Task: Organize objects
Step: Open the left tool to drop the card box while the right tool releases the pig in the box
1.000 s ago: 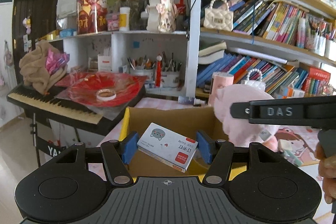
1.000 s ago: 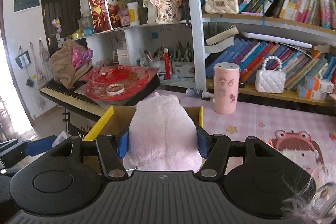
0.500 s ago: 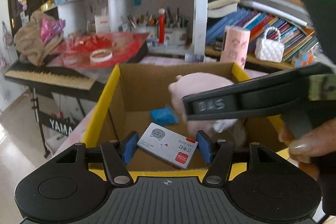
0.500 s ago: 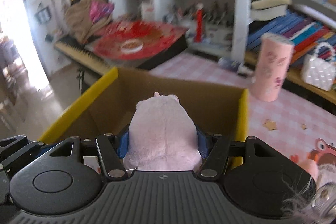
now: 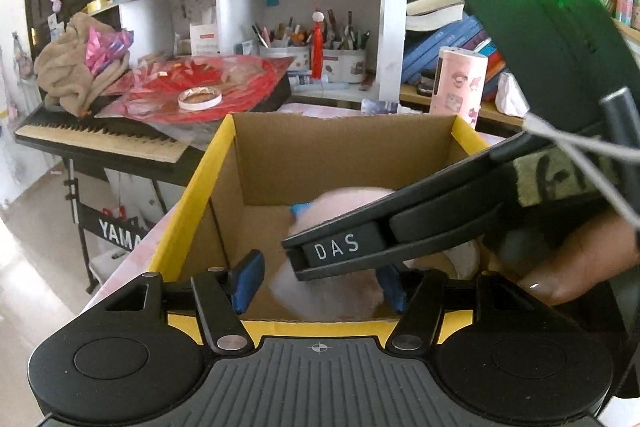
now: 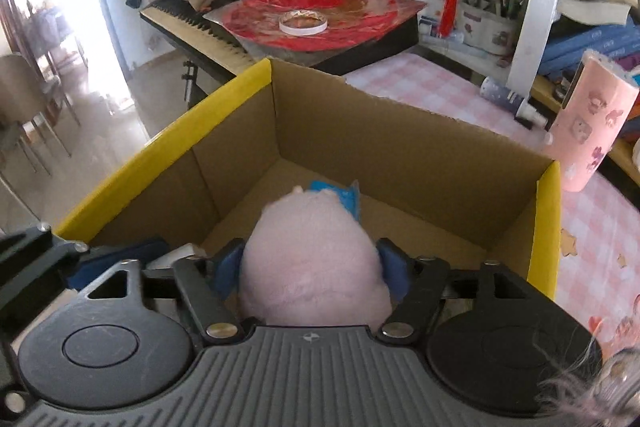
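Box [image 6: 420, 163], open-topped cardboard with yellow rim, sits on the pink checked table [image 6: 440, 99]; keyboard [image 5: 100, 143] beside it.

Right gripper [image 6: 310, 263]: a second ago above the rim, now lowered well inside the box. Jaws pinch the pink plush [image 6: 316, 259], which is near the floor, a blue packet [image 6: 340, 197] just past it.

Left gripper [image 5: 320, 279]: held a white card a half second ago; now jaws spread, nothing between them. Card not clearly seen; a pale blur low in the box may be it.

Judgement: card likely dropped in; plush next to release.
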Available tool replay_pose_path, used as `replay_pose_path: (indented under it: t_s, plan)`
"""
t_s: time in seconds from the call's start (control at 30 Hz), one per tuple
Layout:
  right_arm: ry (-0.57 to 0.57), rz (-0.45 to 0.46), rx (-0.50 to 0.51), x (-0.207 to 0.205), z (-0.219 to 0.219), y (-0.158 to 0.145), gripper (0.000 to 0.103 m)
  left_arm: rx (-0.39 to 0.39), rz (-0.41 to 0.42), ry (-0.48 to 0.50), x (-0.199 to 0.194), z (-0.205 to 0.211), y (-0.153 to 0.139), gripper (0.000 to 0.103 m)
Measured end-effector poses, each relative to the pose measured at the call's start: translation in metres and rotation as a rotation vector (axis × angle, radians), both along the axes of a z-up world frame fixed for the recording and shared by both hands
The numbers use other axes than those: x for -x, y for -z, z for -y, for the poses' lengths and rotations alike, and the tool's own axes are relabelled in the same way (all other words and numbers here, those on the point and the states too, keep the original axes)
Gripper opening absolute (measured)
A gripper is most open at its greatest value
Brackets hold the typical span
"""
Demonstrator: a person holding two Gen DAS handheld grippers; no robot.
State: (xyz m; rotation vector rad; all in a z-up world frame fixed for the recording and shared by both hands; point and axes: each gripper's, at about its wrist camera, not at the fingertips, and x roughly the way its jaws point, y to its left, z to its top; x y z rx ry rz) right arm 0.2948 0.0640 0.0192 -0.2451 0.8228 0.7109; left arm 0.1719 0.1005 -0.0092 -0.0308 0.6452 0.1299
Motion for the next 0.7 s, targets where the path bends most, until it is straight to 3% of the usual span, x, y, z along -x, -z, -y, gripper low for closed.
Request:
replay_pose_path:
  t_s: [0.13, 0.37, 0.53, 0.7]
  plan:
    - [0.012, 0.043, -0.019, 0.006, 0.006, -0.006, 0.083, -0.005, 0.042, 0.003, 0.009, -0.001, -0.006, 0.077]
    - [0.115, 0.068, -0.136, 0.024, 0.035, -0.032, 0.086, -0.007, 0.105, 0.006, 0.034, -0.002, -0.023, 0.080]
    - [0.181, 0.145, -0.180, 0.050, 0.051, -0.051, 0.087, -0.002, 0.142, -0.012, 0.058, -0.008, -0.035, 0.087]
    - [0.235, 0.236, -0.185, 0.087, 0.066, -0.064, 0.094, 0.009, 0.159, -0.059, 0.087, -0.020, -0.040, 0.093]
